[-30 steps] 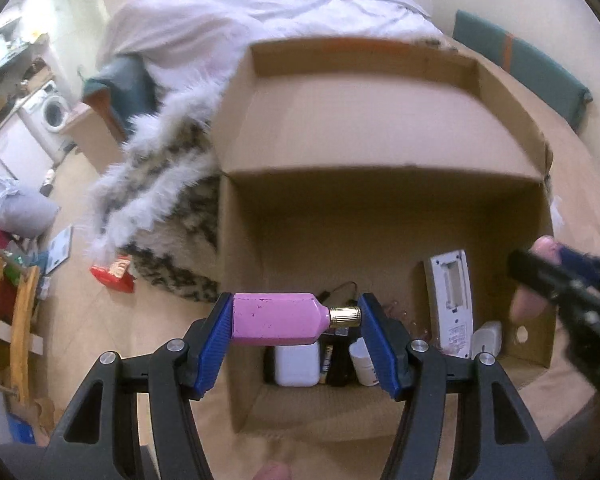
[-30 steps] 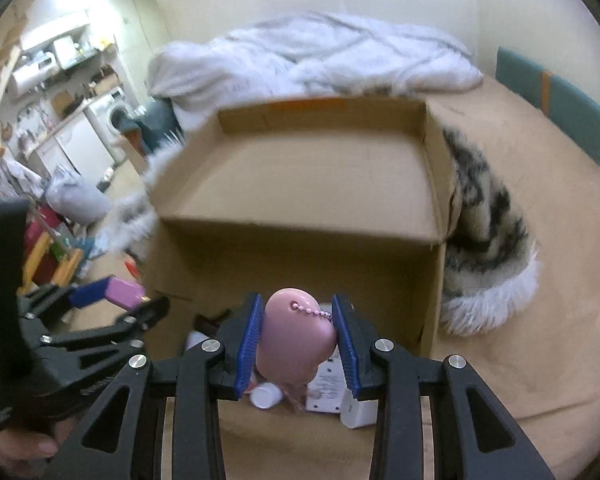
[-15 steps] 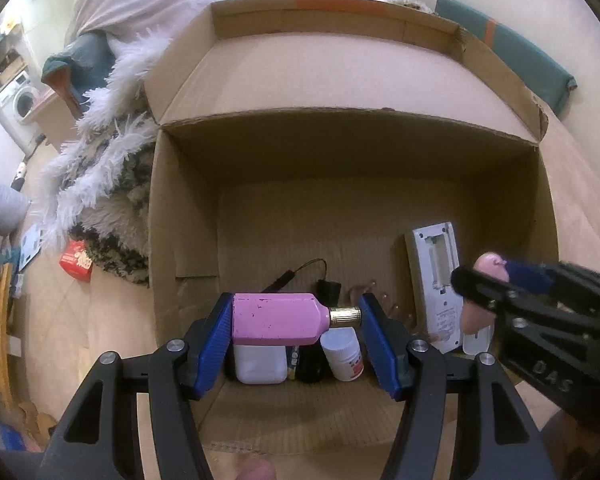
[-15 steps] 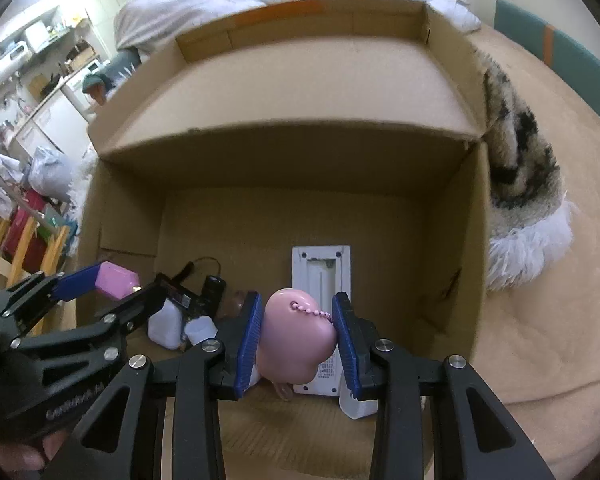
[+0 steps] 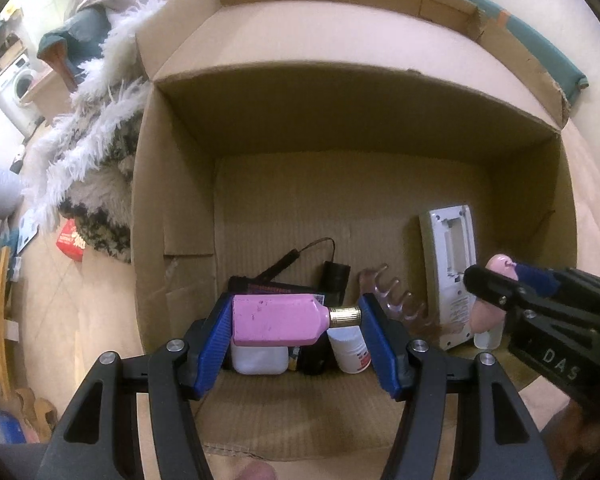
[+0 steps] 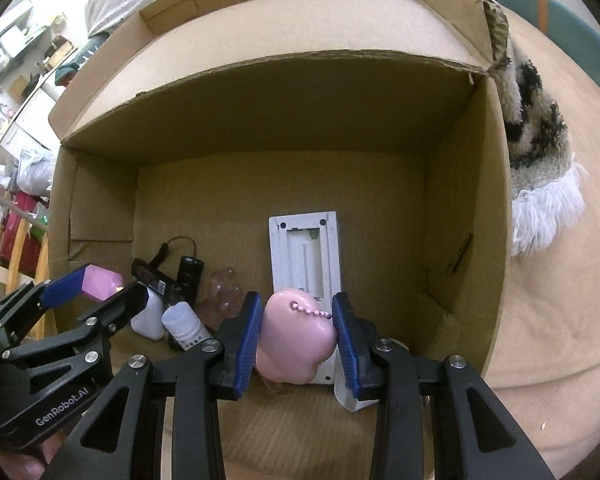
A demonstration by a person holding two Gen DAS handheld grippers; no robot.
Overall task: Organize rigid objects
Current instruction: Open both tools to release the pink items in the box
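My left gripper [image 5: 296, 322] is shut on a pink bottle with a gold cap [image 5: 276, 320], held sideways above the near left of an open cardboard box [image 5: 172, 208]. My right gripper [image 6: 296, 320] is shut on a rounded pink toy with a bead chain [image 6: 296, 340], hanging over the box's near right. Each gripper shows in the other's view: the right gripper [image 5: 500, 280] at the right edge, the left gripper [image 6: 96, 284] at the lower left. On the box floor lie a white remote-like device [image 6: 304, 248], a white bottle [image 5: 350, 350], a white jar [image 5: 260, 358] and black gadgets [image 5: 336, 278].
A translucent pink hair claw [image 5: 392, 296] lies between the black gadgets and the white device. The box flaps [image 6: 260, 32] stand up at the far side. A fluffy patterned blanket [image 5: 96, 168] lies left of the box on a beige bed [image 6: 552, 300].
Both grippers have sunk toward the box opening and tipped downward, so the box interior now fills both views. Neither grip has changed.
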